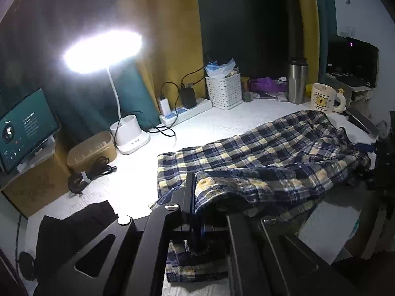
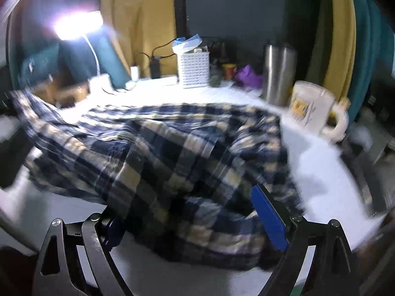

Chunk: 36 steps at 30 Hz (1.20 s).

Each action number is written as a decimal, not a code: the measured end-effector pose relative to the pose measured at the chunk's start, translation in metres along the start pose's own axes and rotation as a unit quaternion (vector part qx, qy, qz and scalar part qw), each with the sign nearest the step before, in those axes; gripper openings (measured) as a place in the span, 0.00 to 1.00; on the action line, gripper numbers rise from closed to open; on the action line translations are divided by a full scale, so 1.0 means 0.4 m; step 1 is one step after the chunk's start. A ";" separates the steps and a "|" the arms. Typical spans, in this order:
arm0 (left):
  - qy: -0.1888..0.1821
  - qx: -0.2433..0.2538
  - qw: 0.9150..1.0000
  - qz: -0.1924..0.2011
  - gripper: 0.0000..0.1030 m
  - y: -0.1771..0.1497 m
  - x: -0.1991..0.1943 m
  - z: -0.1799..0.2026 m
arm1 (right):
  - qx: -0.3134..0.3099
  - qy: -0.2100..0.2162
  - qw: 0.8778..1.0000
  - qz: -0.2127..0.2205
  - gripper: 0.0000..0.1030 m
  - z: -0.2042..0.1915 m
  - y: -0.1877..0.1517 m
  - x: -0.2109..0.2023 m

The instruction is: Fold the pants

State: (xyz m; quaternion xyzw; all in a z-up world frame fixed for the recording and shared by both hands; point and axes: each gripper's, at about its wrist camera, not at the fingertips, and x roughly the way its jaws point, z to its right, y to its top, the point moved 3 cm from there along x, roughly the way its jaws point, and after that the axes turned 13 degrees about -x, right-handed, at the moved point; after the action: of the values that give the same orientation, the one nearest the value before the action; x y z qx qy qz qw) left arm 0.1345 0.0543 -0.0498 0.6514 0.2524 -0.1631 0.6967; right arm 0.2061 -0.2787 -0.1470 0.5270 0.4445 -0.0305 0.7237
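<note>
Blue, yellow and white plaid pants point(image 1: 266, 153) lie spread on the white tabletop point(image 1: 138, 177), one leg folded over the other. My left gripper point(image 1: 197, 212) is shut on the near leg's hem and holds that cloth lifted over its fingers. In the blurred right wrist view the pants point(image 2: 172, 148) fill the middle. My right gripper point(image 2: 192, 212) is open, its jaws set wide. The waist end of the pants lies between its fingers, with the blue pad point(image 2: 269, 219) to the right of the cloth.
A lit desk lamp point(image 1: 103, 49), power strip point(image 1: 185, 113), white basket point(image 1: 223, 90), steel tumbler point(image 1: 297, 81) and bear mug point(image 1: 323, 97) stand along the back. A tablet point(image 1: 24, 128), cardboard box point(image 1: 91, 150) and black cable point(image 1: 88, 172) are left. Black cloth point(image 1: 71, 229) lies near left.
</note>
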 end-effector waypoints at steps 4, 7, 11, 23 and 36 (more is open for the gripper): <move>0.006 0.001 1.000 -0.001 0.02 0.015 0.009 -0.012 | -0.039 -0.003 0.999 -0.002 0.96 -0.032 -0.002 -0.029; 0.010 0.008 1.000 0.004 0.02 0.026 0.002 -0.010 | -0.072 -0.011 0.997 -0.010 0.96 -0.070 -0.008 -0.043; 0.017 0.010 1.000 0.011 0.02 0.044 -0.012 -0.018 | -0.103 -0.007 0.995 -0.018 0.97 -0.138 -0.027 -0.041; 0.023 0.037 0.999 0.024 0.02 0.092 -0.078 -0.014 | -0.201 -0.124 0.972 -0.011 0.97 -0.230 -0.038 0.059; 0.018 0.058 0.998 0.026 0.02 0.069 -0.117 0.028 | -0.113 -0.130 0.985 -0.013 0.33 -0.002 -0.034 -0.026</move>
State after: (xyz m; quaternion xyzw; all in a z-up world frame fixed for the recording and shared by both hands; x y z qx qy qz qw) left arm 0.1130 0.0411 -0.0001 0.6996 0.2381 -0.1480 0.6572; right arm 0.1925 -0.2885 -0.1499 0.4280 0.3541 -0.0577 0.8295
